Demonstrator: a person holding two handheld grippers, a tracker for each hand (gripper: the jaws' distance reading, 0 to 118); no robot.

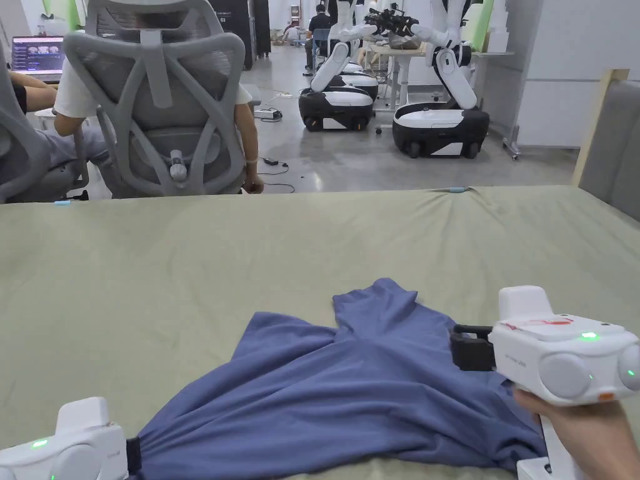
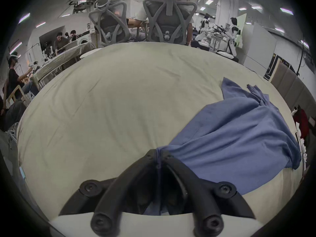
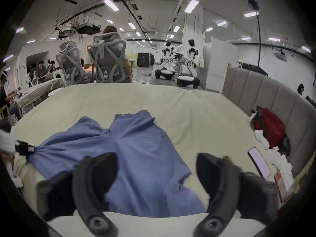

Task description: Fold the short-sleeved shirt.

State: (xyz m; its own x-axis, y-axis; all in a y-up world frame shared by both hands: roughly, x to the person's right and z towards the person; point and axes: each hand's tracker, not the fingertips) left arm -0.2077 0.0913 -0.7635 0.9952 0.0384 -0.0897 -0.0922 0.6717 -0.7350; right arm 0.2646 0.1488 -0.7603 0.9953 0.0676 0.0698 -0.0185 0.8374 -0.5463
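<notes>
A blue short-sleeved shirt (image 1: 350, 387) lies rumpled on the pale green bed sheet (image 1: 250, 250), near the front edge. My left gripper (image 1: 132, 453) at the bottom left is shut on a bunched corner of the shirt (image 2: 230, 134); in the left gripper view the jaws meet on the cloth (image 2: 159, 153). My right gripper (image 1: 459, 347) hovers over the shirt's right side, held by a hand. In the right gripper view its jaws stand wide apart (image 3: 156, 157) above the shirt (image 3: 133, 155), with nothing between them. The left gripper (image 3: 25, 149) also shows there at the far left.
A padded grey headboard (image 3: 266, 95) borders the bed on the right, with a red bag (image 3: 268, 127), white cloths and a phone (image 3: 259, 163) beside it. Beyond the far edge, people sit in grey office chairs (image 1: 162, 106). White robots (image 1: 437, 94) stand on the floor farther back.
</notes>
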